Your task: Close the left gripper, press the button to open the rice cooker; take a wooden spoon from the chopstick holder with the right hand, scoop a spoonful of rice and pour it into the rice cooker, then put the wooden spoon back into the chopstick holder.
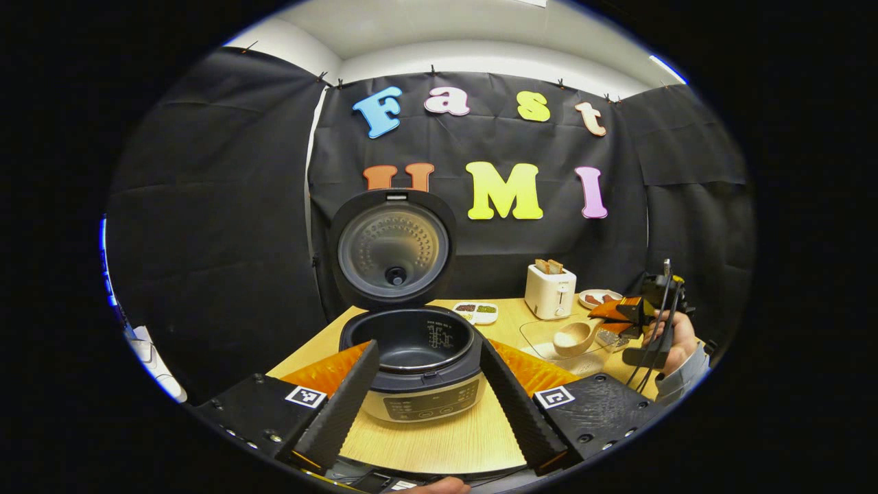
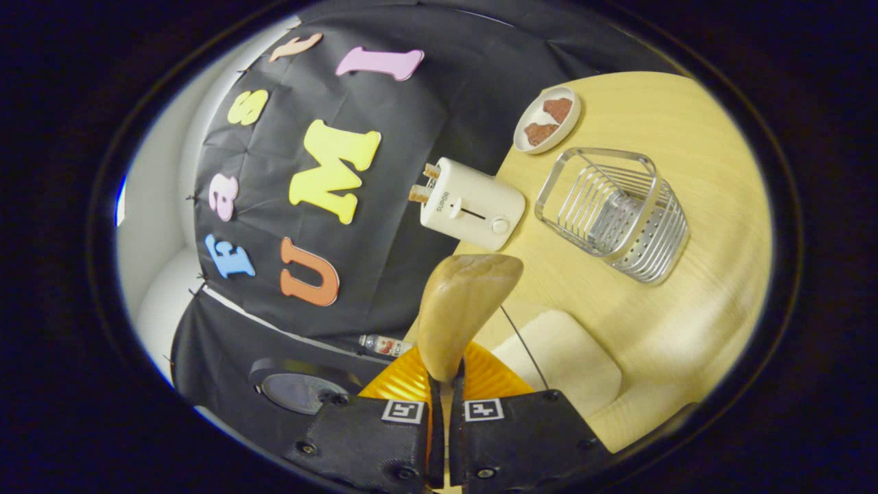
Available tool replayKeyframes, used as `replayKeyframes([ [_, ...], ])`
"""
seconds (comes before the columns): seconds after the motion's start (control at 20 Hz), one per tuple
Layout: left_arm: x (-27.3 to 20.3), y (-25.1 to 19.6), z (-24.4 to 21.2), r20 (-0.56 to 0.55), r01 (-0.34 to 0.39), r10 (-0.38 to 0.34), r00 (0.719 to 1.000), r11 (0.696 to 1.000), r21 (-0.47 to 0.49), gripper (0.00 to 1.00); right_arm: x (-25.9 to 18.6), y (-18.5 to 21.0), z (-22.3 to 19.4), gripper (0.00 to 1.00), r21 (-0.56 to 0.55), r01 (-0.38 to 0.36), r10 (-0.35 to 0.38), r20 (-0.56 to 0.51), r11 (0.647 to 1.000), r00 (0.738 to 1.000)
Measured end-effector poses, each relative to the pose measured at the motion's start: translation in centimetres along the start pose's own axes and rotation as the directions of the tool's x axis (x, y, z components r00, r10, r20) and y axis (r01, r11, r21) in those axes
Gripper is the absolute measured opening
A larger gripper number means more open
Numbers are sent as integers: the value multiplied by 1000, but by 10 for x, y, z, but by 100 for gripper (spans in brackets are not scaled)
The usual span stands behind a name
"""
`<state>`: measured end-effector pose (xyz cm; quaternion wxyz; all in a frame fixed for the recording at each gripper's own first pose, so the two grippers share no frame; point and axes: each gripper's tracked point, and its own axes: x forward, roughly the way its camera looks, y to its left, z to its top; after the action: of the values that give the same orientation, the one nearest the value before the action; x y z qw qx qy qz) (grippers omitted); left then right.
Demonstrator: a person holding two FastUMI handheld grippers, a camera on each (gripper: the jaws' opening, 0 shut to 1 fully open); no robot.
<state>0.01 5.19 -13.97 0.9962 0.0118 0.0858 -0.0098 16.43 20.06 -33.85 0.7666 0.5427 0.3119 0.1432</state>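
Wooden spoon (image 2: 461,302) clamped by its handle in the right gripper (image 2: 444,384), bowl over the clear rice container (image 1: 562,343); rice cooker (image 1: 415,363) on the table (image 1: 439,439), lid (image 1: 392,247) up, pot bare; left gripper (image 1: 429,391) spread wide, a finger either side; wire holder (image 2: 614,216) beside the toaster (image 2: 470,206).

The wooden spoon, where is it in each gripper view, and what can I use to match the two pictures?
Left gripper view: the wooden spoon sits right of centre, over the clear container, held by the far tongs.
Right gripper view: it is at centre bottom, rising from between the tongs, bowl up.
Shared landmark: the white toaster, behind the spoon in both.
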Motion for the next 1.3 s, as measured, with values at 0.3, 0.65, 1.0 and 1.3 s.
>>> replayKeyframes([
  [0.3,-14,5,-19,-10,17,-18,1000,999,-46,95,-15,56,-12,8,41,-106,108,-29,993,994],
  [0.65,-30,20,-8,29,36,-34,999,995,-89,94,4,141,-43,8,-3,-203,200,-136,979,970],
  [1.0,-48,40,4,64,-1,6,998,998,-67,94,50,206,-121,8,-155,-236,191,-261,959,946],
  [1.3,-56,55,6,82,-16,21,996,998,-57,94,90,206,-194,8,-422,-202,64,-317,884,946],
])
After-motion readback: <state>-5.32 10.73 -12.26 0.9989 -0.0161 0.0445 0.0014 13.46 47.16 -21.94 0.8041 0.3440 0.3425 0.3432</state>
